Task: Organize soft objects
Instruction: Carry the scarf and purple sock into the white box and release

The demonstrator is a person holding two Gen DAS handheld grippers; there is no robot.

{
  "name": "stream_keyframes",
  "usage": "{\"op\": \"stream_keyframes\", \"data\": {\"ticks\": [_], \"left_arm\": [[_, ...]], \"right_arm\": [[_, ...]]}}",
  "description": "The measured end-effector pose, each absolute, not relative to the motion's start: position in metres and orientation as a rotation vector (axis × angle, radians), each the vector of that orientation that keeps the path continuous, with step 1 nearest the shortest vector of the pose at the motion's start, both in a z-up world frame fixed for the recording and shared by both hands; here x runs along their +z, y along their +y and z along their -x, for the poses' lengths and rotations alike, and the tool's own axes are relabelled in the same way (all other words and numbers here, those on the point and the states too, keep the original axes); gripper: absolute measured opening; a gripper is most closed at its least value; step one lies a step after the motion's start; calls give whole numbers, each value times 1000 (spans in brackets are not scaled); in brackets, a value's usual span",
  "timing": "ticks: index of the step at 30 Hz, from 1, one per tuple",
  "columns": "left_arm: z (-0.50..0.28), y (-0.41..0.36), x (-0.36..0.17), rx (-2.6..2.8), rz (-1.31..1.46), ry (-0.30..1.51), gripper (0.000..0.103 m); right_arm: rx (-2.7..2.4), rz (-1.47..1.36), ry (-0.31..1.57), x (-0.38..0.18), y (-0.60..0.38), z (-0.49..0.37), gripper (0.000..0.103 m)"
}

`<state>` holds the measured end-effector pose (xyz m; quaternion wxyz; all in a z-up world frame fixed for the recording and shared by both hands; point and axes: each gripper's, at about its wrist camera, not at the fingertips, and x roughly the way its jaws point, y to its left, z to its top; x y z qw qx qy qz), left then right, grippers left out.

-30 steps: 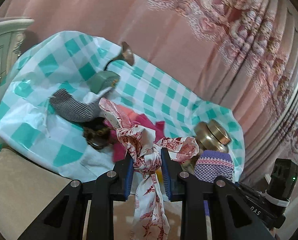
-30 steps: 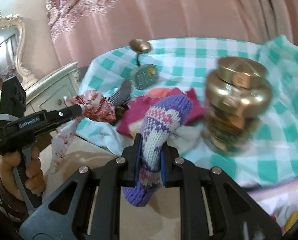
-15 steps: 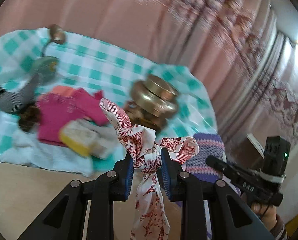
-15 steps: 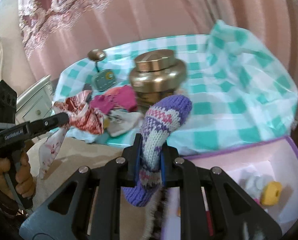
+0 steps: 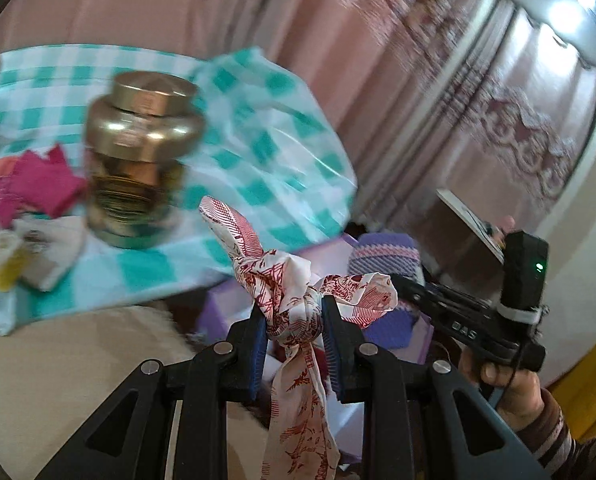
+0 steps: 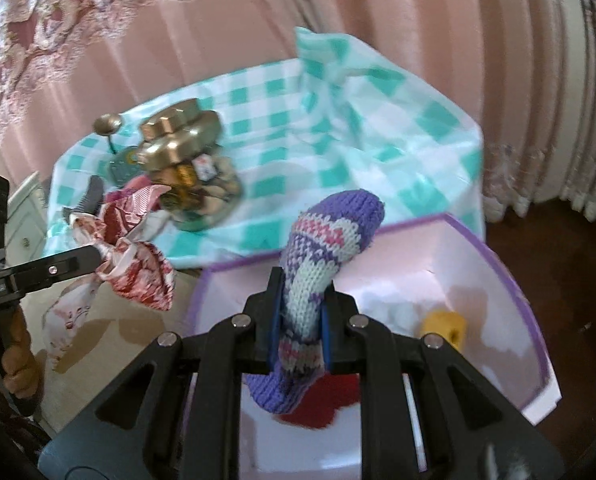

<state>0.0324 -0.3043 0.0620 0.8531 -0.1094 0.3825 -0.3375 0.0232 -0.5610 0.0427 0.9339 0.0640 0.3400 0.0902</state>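
Observation:
My left gripper (image 5: pixel 294 316) is shut on a knotted red-and-white patterned scarf (image 5: pixel 298 300), whose tail hangs below the jaws. The scarf also shows in the right wrist view (image 6: pixel 134 264). My right gripper (image 6: pixel 300 312) is shut on a purple, pink and white knitted sock (image 6: pixel 326 240) and holds it above a pink box with a purple rim (image 6: pixel 490 264). The sock (image 5: pixel 386 256) and the box (image 5: pixel 226 300) also show in the left wrist view. A red item (image 6: pixel 330 404) and a yellow item (image 6: pixel 444 324) lie in the box.
A table with a teal checked cloth (image 5: pixel 258 152) carries a brass-lidded jar (image 5: pixel 142 152), magenta cloths (image 5: pixel 38 184), a yellow-and-white item (image 5: pixel 2 256) and a grey striped sock (image 6: pixel 92 194). Pink curtains (image 6: pixel 378 20) hang behind. A beige surface (image 5: pixel 78 360) lies below.
Both grippers have swung to the right, away from the pile on the table, carrying the scarf and the sock. The right gripper now holds the sock over the pink box.

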Motion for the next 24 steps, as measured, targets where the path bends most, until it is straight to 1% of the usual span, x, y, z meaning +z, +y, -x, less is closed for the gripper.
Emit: {"op": "stream_keyframes", "data": {"ticks": [12,14,15,16,17,18,20,22,24], "left_arm": [[-22,-371,46,-846,130,895,27],[-21,-380,43,-882,114,919,34],[-21,-382,41,-885,105,925,43],[-20,-384,40,-883,94,929,48],[-19,-384,38,-880,89,938,49],[-20,-384,37,-880,92,943,49],[-22,-379,36,-873,110,949,49],[-23,-376,37,-865,122,951,49],[-24,-371,37,-854,132,950,49]], "right_arm": [[49,-177,762,20,-619,-8,20],[38,-187,776,17,-625,-8,22],[36,-189,781,16,-626,-7,22],[27,-191,789,14,-628,-7,24],[19,-192,798,12,-630,-7,25],[11,-196,805,11,-632,-8,27],[-12,-205,813,8,-638,-7,38],[-21,-216,815,8,-642,-6,44],[-27,-216,809,9,-644,-5,46]]}}
